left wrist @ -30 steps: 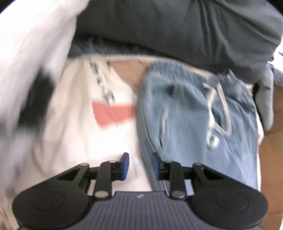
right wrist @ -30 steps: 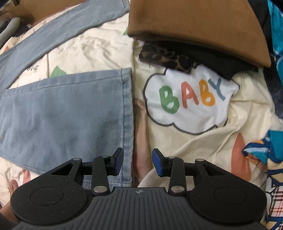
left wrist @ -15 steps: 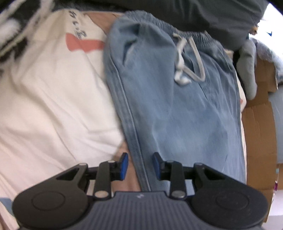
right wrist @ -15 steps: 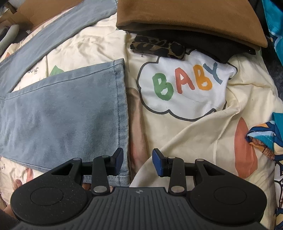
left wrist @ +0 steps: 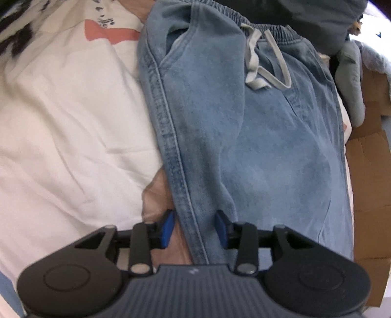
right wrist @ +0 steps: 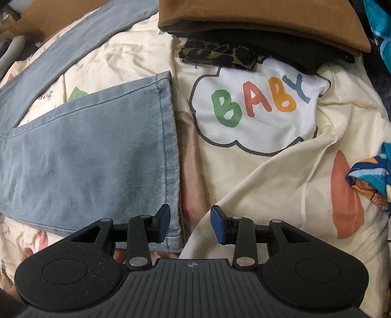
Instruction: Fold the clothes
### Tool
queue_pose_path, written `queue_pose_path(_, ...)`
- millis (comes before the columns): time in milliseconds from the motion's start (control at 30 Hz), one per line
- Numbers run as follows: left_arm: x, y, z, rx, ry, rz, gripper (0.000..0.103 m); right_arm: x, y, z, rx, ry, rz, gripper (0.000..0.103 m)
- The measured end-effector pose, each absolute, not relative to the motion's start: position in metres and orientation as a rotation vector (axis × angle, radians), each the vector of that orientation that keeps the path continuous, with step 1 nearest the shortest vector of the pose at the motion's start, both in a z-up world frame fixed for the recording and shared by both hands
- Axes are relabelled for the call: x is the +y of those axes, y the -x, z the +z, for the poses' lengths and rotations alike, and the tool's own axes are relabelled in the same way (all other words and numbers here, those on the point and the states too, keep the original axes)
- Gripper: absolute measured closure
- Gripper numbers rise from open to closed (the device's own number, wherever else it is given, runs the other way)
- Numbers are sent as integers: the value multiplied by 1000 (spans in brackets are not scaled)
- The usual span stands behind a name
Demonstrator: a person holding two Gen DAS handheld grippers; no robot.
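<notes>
Light-blue denim drawstring trousers (left wrist: 256,127) are lying flat on a cream printed bedsheet (left wrist: 61,122). Left gripper (left wrist: 194,227) is straddling the trousers' stitched side seam, jaws opening, pads not pressing the cloth. Right gripper (right wrist: 190,223) is hovering over the hemmed leg end (right wrist: 168,146), jaws standing apart, gripping nothing. A folded brown garment (right wrist: 256,22) is lying beyond.

Cream printed bedsheet (right wrist: 268,176) carries blue jeans (right wrist: 85,156) and folded clothes (right wrist: 264,22).
</notes>
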State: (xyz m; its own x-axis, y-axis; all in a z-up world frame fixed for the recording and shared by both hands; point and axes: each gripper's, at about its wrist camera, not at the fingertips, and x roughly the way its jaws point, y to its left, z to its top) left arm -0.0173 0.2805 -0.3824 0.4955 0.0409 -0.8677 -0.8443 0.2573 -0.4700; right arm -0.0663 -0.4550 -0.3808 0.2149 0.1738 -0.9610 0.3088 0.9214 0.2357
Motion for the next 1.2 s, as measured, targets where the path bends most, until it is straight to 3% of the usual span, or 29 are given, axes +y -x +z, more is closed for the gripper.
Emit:
queue_pose_path(100, 272, 9, -380, 869, 1123, 722, 54, -456, 70, -383, 1349, -462, -83, 60)
queue_pose_path(200, 270, 3, -378, 873, 1099, 714, 53, -461, 79, -388, 1344, -512, -79, 59)
queue_pose_path(333, 272, 10, -378, 857, 1130, 696, 67, -468, 95, -394, 1348, -556, -77, 59)
queue_pose_path(700, 260, 16, -385, 801, 1264, 664, 63, -483, 125, -410, 1317, -704, -123, 55)
queue_pose_path(1200, 254, 12, -380, 858, 1229, 687, 67, -468, 135, -405, 1243, -792, -19, 54)
